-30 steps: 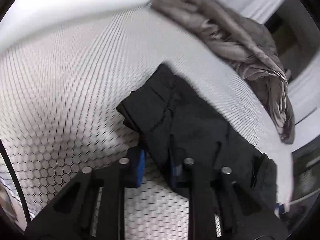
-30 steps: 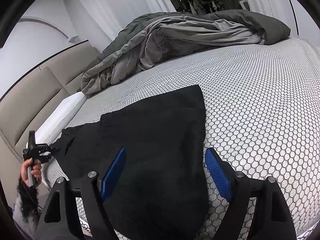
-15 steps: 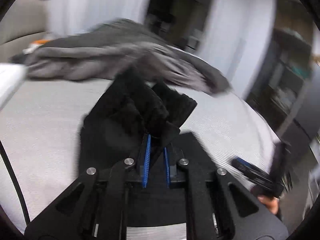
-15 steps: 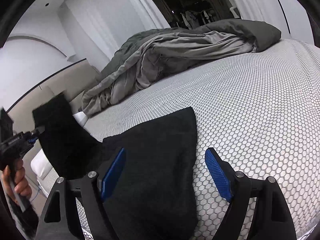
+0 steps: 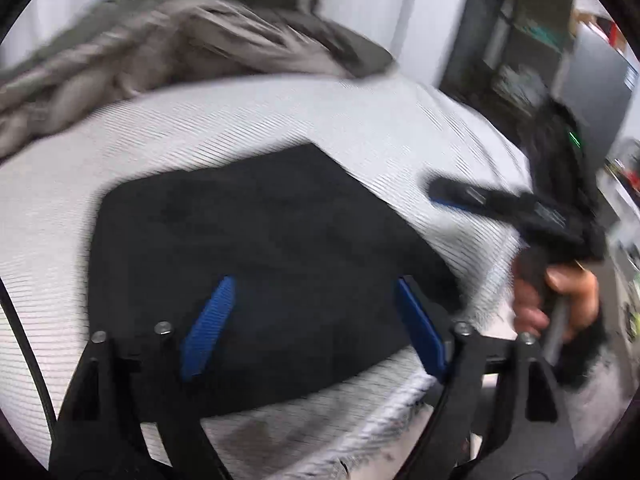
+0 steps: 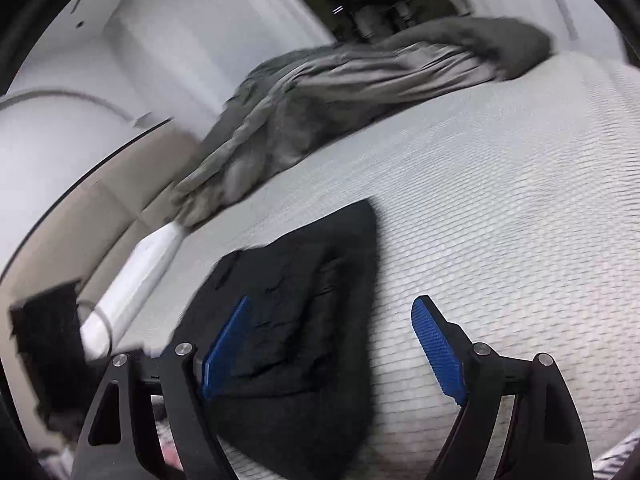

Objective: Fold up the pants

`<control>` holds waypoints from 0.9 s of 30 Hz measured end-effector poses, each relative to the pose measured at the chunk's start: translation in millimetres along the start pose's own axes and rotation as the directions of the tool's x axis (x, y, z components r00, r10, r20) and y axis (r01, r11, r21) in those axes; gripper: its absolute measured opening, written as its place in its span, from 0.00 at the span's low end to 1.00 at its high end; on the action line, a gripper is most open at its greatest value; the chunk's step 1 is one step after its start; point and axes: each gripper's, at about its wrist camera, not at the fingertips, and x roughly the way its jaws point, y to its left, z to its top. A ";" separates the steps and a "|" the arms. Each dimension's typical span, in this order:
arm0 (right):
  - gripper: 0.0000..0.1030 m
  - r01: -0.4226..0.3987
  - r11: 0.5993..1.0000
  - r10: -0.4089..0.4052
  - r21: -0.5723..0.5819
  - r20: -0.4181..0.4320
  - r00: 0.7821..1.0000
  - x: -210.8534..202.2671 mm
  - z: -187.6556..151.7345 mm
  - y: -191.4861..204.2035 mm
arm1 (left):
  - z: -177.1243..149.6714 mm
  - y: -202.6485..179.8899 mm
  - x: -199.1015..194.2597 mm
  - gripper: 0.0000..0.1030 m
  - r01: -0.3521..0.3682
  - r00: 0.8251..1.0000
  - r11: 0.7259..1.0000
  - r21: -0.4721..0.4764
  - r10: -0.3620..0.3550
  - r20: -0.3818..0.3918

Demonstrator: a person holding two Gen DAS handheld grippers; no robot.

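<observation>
The black pants lie folded in a compact flat rectangle on the white honeycomb bedspread, near the bed's front edge. My left gripper is open and empty just above the near part of the pants. My right gripper is open and empty too, with its left finger over the pants and its right finger over bare bedspread. The right gripper also shows in the left wrist view, held in a hand at the right of the pants. The left gripper's body shows blurred at the left edge of the right wrist view.
A rumpled grey duvet is piled along the far side of the bed. A beige headboard and a white pillow are at the left. Dark shelving stands beyond the bed's right edge.
My left gripper carried the pants' end over onto the rest, let go and opened. The pants now lie as a shorter folded stack. My right gripper stayed open and shifted slightly.
</observation>
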 end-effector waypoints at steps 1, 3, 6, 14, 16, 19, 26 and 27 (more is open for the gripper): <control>0.80 -0.033 0.999 0.033 -0.004 -0.010 0.999 3.8 -0.7 4.8 | -9.5 15.3 -8.8 0.79 -0.030 0.999 0.999 -0.034 0.031 0.017; 0.75 -0.137 0.990 0.138 0.024 -0.053 0.989 17.4 -1.9 12.8 | -9.4 46.0 -6.5 0.79 -0.084 0.996 0.991 -0.106 0.087 0.028; 0.69 -0.184 0.980 0.190 0.073 -0.084 0.978 38.1 -1.7 14.2 | -9.6 87.2 -8.0 0.79 -0.160 0.985 0.969 -0.187 0.169 0.031; 0.42 -0.227 0.972 0.233 0.062 -0.122 0.965 58.6 7.7 25.2 | -28.4 193.3 -26.9 0.79 -0.218 0.973 0.908 -0.357 0.231 -0.008; 0.42 -0.208 0.978 0.208 0.015 -0.129 0.970 57.9 6.5 33.8 | -29.3 202.5 -26.2 0.79 -0.219 0.973 0.907 -0.361 0.231 -0.009; 0.41 -0.164 0.986 0.163 0.011 -0.176 0.971 71.6 -3.1 32.4 | -30.2 201.3 -27.7 0.79 -0.231 0.970 0.907 -0.352 0.243 -0.010; 0.05 -0.018 0.993 0.011 -0.114 -0.061 0.998 41.7 -4.6 49.8 | -26.8 184.9 -36.8 0.79 -0.238 0.968 0.912 -0.335 0.252 -0.002; 0.05 -0.021 0.993 0.015 -0.120 -0.056 0.998 34.2 -3.7 51.3 | -26.4 185.3 -37.4 0.79 -0.235 0.969 0.912 -0.336 0.249 -0.003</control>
